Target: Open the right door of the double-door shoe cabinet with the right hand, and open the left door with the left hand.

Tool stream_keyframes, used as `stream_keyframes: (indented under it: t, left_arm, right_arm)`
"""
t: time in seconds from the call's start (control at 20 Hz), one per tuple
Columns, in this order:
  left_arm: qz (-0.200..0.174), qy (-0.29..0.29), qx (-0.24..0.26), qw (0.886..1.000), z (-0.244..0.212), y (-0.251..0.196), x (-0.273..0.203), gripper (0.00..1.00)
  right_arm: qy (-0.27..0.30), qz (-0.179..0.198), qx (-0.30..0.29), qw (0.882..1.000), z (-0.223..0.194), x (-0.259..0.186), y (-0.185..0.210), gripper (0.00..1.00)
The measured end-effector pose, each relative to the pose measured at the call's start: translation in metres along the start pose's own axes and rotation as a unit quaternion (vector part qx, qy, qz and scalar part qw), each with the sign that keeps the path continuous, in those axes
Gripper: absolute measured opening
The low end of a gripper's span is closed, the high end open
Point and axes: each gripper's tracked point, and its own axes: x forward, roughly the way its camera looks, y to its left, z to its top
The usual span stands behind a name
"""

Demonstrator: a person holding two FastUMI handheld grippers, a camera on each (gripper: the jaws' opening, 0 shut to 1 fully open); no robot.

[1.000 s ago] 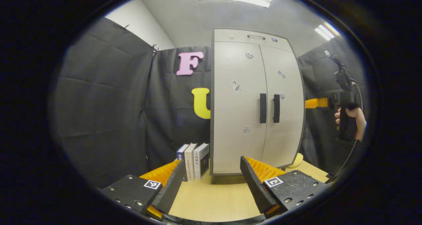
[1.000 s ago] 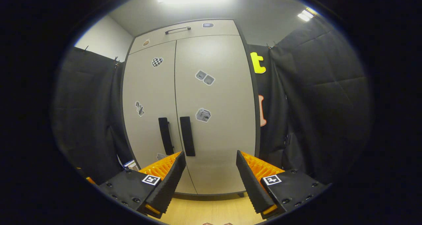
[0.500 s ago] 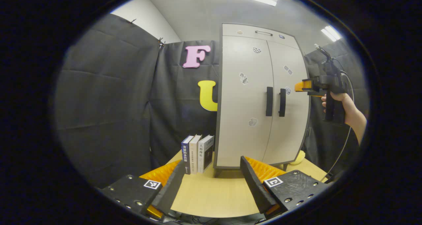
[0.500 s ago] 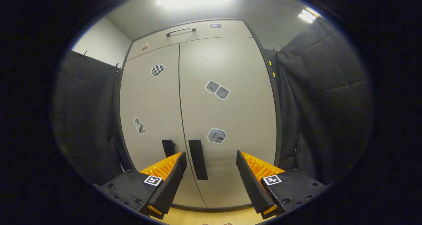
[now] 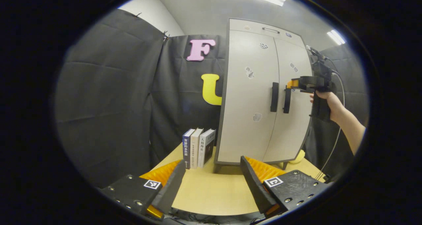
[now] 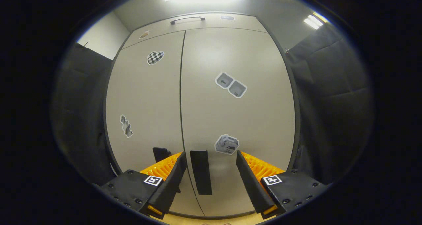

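Your shoe cabinet (image 5: 260,99) stands upright at the far right of the bench (image 5: 211,195), both doors closed. In the left gripper view the left door (image 5: 247,96) and right door (image 5: 295,103) meet at a centre seam, with the left door handle (image 5: 274,97) and the right door handle (image 5: 287,100) just beside each other on either side of it.

Your right gripper (image 6: 209,167) is up close to the cabinet front. In the right gripper view its jaws are released and spread, and the right door handle (image 6: 201,176) stands between the two fingers, apart from both; nothing is pressed yet. The left door handle (image 6: 161,153) sits just left of the left finger. From the left gripper view you can see the same right gripper (image 5: 291,84) at handle height, its tip at the top of the right door handle, held by your hand (image 5: 326,101).

Your left gripper (image 5: 211,178) hangs well back from the cabinet, over the near edge of the bench, its jaws released and holding nothing.

Three books (image 5: 198,148) stand upright on the bench just left of the cabinet's lower left corner. A yellow object (image 5: 298,157) shows behind the cabinet's lower right corner; you cannot tell what it is.
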Motion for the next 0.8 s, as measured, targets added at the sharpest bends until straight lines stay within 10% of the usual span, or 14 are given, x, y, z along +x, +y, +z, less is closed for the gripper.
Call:
stream_keyframes:
  t: [0.65, 0.8]
  left_arm:
    - [0.007, 0.019, -0.021, 1.000, -0.015, 0.015, 0.006, 0.97]
    - [0.009, 0.020, -0.018, 1.000, -0.016, 0.017, 0.006, 0.95]
  right_arm:
    - [0.071, 0.003, -0.006, 0.997, -0.041, 0.037, 0.015, 0.94]
    - [0.085, 0.002, -0.010, 0.996, -0.051, 0.041, 0.015, 0.70]
